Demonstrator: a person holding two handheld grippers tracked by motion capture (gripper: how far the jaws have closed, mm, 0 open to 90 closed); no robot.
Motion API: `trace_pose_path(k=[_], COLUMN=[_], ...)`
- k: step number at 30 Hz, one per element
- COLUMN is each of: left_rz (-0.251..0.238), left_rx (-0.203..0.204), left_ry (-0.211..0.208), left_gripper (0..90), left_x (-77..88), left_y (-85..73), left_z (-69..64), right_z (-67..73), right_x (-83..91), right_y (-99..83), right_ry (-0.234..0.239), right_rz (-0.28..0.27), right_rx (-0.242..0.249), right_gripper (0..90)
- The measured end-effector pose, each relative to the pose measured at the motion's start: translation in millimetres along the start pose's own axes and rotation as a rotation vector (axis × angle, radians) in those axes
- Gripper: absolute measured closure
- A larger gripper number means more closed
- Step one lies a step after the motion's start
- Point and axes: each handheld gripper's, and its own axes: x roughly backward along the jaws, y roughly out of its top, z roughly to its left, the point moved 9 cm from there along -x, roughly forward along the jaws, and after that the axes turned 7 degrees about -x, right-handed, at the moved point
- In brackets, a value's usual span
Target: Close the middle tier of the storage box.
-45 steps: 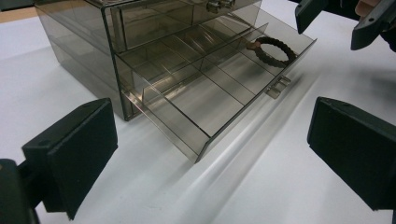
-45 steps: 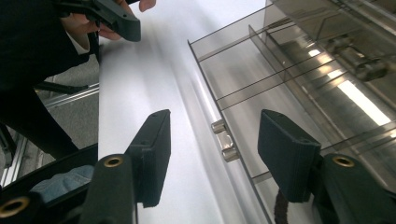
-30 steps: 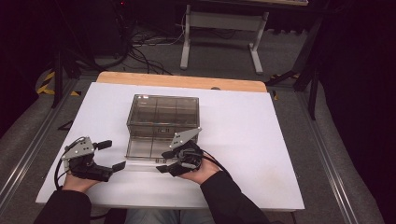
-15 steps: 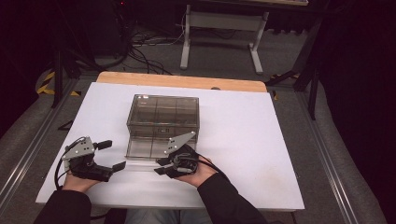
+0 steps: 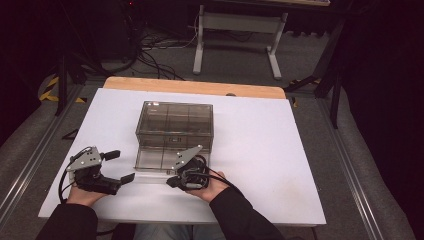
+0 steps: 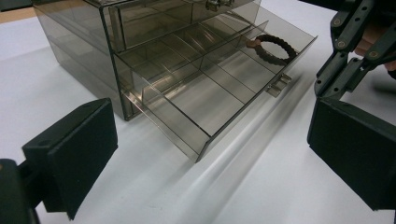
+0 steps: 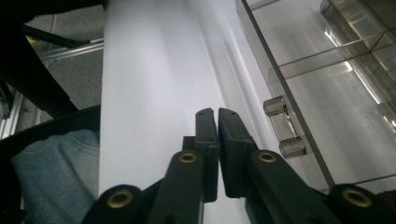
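Right gripper view: your right gripper (image 7: pixel 218 126), jaws just pressed together on nothing, sits beside the drawer's metal handle (image 7: pixel 284 127); smoked transparent plastic drawer box (image 5: pixel 174 131) mid-desk (image 5: pixel 280 150), bottom drawer (image 6: pixel 205 93) pulled out; left gripper (image 6: pixel 210 154) spread wide, idle.

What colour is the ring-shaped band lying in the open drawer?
The band is dark brown to black with a twisted texture, lying in the smoky clear drawer; the left gripper view shows it best.
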Motion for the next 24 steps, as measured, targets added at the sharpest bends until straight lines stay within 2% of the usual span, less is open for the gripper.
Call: trace_pose_path(k=[3, 12, 13, 15, 16, 24], left_rz=[0.002, 0.002, 0.007, 0.008, 0.006, 0.006], left_rx=[-0.002, -0.004, -0.032, -0.03, -0.003, -0.015], left_ry=[-0.001, -0.001, 0.009, 0.008, -0.003, 0.0], left_gripper=[2.4, 2.4, 2.4, 2.4, 2.4, 2.5], left_x=[0.1, -0.2, 0.2, 0.0, -0.7, 0.0], left_y=[-0.1, -0.1, -0.1, -0.2, -0.4, -0.1], left_z=[0.1, 0.0, 2.5, 2.2, -0.7, 0.3], right_z=[-1.6, -4.4, -4.7, -4.9, -5.0, -5.1], right_x=[-2.4, -7.9, -8.7, -9.5, -10.7, -20.3], right_y=[-1.9, -6.1, -6.5, -7.0, -7.3, -12.7], right_ry=[-0.022, -0.043, -0.048, -0.056, -0.059, -0.083], right_rz=[0.012, 0.038, 0.041, 0.044, 0.046, 0.076], right_rx=[0.01, 0.017, 0.019, 0.019, 0.022, 0.031], right_gripper=[90.0, 90.0, 90.0, 90.0, 90.0, 90.0])
